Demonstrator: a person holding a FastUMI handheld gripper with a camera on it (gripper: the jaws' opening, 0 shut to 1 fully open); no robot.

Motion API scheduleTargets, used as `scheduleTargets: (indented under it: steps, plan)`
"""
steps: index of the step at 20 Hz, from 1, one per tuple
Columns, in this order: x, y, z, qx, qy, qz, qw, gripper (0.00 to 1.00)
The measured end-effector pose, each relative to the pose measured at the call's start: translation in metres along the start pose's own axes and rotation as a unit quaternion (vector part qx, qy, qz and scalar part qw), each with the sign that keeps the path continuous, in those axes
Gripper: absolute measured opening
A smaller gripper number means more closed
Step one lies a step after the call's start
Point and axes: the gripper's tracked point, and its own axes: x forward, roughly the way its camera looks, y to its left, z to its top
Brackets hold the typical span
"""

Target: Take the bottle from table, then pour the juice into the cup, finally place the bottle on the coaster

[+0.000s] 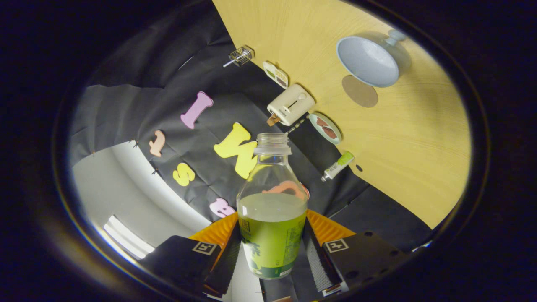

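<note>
I have the bottle [272,209] clamped between my gripper [272,256] fingers, uncapped neck pointing away along them; the cup [369,61] lies beyond the mouth and off to one side, coaster [359,90] just beside it

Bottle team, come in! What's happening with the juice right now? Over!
Gripper shut on bottle, uncapped, lifted, tilted. Cup beyond, coaster beside it. Nothing between bottle and cup.

So the gripper [272,251] sits at the bottom centre of the frame, rolled hard to one side. Both fingers [228,262] are clamped against the sides of the bottle [272,209], gripping it low on the body.
</note>
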Motion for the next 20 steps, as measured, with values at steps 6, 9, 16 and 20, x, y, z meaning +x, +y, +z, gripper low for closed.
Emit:
scheduleTargets:
  steps: [6,9,16,20]
  plan:
    - [0.002,0.0,0.006,0.024,0.0,0.004,1.0,0.78]
    - [0.002,0.0,0.009,0.037,0.001,0.01,0.999,0.78]
    - [-0.002,0.002,0.016,0.041,-0.005,0.01,0.999,0.78]
    - [-0.008,-0.003,0.022,0.042,-0.011,0.009,0.999,0.78]
